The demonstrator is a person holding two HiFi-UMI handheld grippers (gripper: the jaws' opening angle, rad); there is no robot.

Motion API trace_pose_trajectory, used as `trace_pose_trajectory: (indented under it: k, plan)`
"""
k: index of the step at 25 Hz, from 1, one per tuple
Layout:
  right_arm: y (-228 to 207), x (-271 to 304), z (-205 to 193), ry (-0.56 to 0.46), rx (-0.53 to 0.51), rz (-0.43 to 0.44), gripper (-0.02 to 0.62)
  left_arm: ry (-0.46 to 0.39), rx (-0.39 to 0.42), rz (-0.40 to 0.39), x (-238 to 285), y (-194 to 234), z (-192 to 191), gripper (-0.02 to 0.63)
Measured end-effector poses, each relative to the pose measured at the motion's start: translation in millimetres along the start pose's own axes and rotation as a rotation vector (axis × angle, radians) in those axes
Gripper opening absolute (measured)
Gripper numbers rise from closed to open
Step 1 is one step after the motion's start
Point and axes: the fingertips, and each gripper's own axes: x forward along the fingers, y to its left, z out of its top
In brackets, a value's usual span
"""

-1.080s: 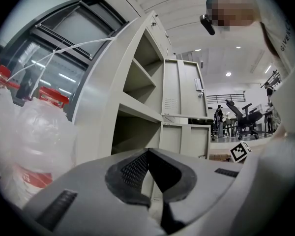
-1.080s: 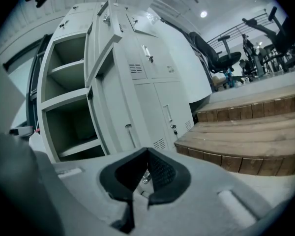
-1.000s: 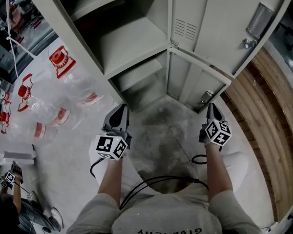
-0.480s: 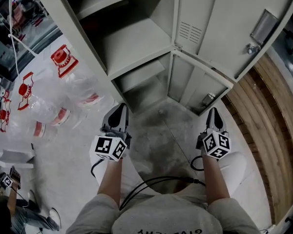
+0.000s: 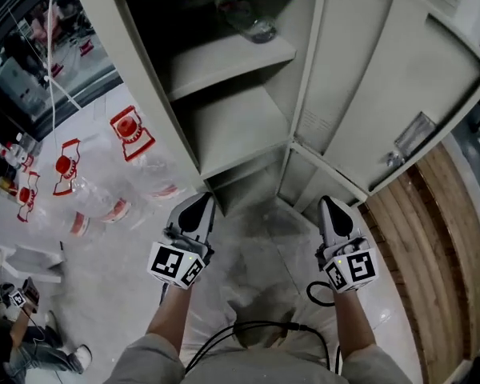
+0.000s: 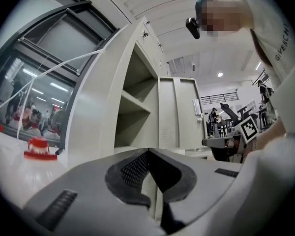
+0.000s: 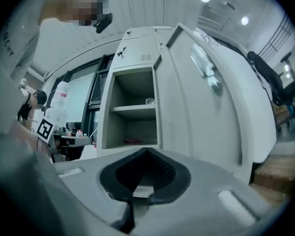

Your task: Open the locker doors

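The left gripper [image 5: 201, 204] and right gripper [image 5: 329, 207] are both closed on nothing, held low before the locker [image 5: 224, 126]; the locker is pale grey sheet metal, boxy, its tall upper door [image 5: 384, 94] swung wide to the right, a metal latch [image 5: 408, 138] on its face; the lower door [image 5: 318, 184] stands open too; a clear object [image 5: 252, 24], too blurred to identify, lies on the top shelf; the shelf below it is bare; clear bottles [image 5: 88, 182] with red labels lie left on the floor.

Bright even lt, fisheye warp, dk edges
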Motion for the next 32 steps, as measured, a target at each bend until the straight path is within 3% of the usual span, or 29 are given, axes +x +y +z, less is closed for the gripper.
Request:
trace_pose_trajectory:
  k: [3, 6, 15, 23, 32]
  plan:
    - [16.6, 4.0, 76.4, 0.031, -0.041, 0.070, -0.002, 0.006, -0.006, -0.004, 2.3, -11.6, 84.0, -0.002]
    - [29.4, 0.3, 138.3, 0.065, -0.005, 0.081, -0.002, 0.011, -0.040, 0.002, 1.2, -22.6, 152.4, -0.002]
    - [59.9, -6.8, 295.9, 0.111, 0.051, 0.103, -0.002, 0.034, -0.078, 0.024, -11.2, -46.3, 317.2, -0.002]
    - [76.9, -19.6, 385.8, 0.125, 0.064, 0.137, -0.002, 0.009, -0.079, 0.083, -34.6, -47.3, 413.0, -0.002]
    - [103.7, -35.7, 440.8, 0.110, 0.084, 0.173, -0.002, 0.003, -0.077, 0.098, -60.2, -74.1, 468.8, -0.002]
